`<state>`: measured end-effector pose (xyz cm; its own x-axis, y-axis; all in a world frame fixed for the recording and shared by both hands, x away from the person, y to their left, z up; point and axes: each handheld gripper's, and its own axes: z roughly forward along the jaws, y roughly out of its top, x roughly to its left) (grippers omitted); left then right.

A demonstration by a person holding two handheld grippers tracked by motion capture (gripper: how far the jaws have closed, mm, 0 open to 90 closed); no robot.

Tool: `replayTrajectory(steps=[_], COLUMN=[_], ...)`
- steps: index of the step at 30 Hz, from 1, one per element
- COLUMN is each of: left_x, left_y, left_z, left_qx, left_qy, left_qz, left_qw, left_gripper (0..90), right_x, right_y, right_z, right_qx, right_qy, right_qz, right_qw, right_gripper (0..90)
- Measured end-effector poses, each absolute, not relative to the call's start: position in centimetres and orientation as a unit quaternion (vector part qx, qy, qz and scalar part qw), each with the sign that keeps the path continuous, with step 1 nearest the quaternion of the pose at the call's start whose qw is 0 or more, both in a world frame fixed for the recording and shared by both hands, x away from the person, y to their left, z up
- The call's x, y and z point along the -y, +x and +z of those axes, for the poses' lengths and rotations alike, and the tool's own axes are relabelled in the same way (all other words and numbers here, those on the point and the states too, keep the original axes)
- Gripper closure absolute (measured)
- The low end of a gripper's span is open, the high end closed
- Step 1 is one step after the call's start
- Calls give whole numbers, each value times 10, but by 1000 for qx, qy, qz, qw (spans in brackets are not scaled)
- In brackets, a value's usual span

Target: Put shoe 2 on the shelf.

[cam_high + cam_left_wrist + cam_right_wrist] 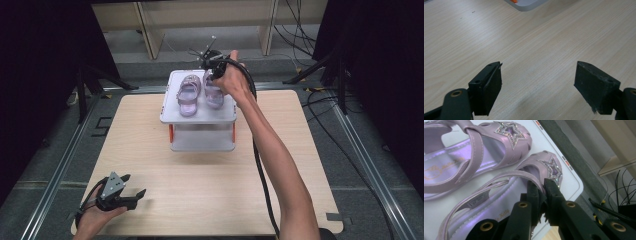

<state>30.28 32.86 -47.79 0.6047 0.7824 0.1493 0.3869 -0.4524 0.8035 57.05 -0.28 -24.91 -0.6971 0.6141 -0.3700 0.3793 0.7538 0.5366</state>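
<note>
Two lilac children's sandals with glittery stars lie side by side on the top of a white two-level stand (170,116). The left sandal (187,95) lies free. My right gripper (214,75) is over the right sandal (214,97). In the right gripper view my right gripper (541,188) is shut on the strap of that right sandal (499,195), just behind its star toe; the other sandal (474,147) lies beside it. My left gripper (135,187) rests near the table's front left corner, and in the left gripper view it (539,77) is open over bare wood.
The wooden table (210,190) has bare room in front of the stand. A corner of the stand (526,5) shows far off in the left gripper view. Cables (260,165) trail along the right forearm. Dark floor, rails and shelving surround the table.
</note>
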Motion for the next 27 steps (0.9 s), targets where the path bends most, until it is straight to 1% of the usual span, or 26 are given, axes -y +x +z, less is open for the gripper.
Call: replayTrajectory(steps=[2, 8, 9, 10, 11, 13, 14, 17, 18, 22, 25, 27], left_x=[-327, -328, -327, -327, -327, -328, -328, -328, -327, -327, -327, -328], left_y=[302, 302, 303, 302, 302, 302, 302, 302, 302, 302, 302, 303], left_z=[-479, -478, -478, -478, -478, -478, -478, -478, -478, -478, -478, -478], left_qx=[-365, -362, -360, -361, -360, -361, -361, -364, -363, -361, -364, -359], left_qy=[805, 807, 807, 807, 807, 807, 807, 806, 807, 809, 807, 813], left_qz=[257, 258, 259, 259, 259, 259, 259, 258, 255, 255, 255, 263], left_qw=[391, 388, 389, 389, 389, 389, 389, 388, 389, 388, 388, 376], left_gripper=[215, 216, 215, 216, 216, 215, 215, 216, 216, 215, 216, 216], right_x=[0, -6, -7, -8, -8, -9, -9, -8, -6, -1, 7, 14], right_y=[573, 573, 572, 572, 572, 572, 572, 570, 567, 563, 557, 546], right_z=[-253, -257, -257, -259, -259, -259, -259, -257, -252, -249, -243, -238], right_qx=[-898, -903, -903, -904, -904, -905, -905, -903, -901, -899, -891, -889], right_qy=[278, 267, 271, 272, 272, 273, 273, 276, 280, 282, 283, 274], right_qz=[209, 207, 207, 208, 208, 209, 209, 217, 223, 230, 256, 272], right_qw=[270, 266, 262, 255, 255, 252, 252, 247, 246, 244, 247, 247], right_gripper=[836, 812, 801, 770, 770, 712, 712, 659, 622, 605, 584, 565])
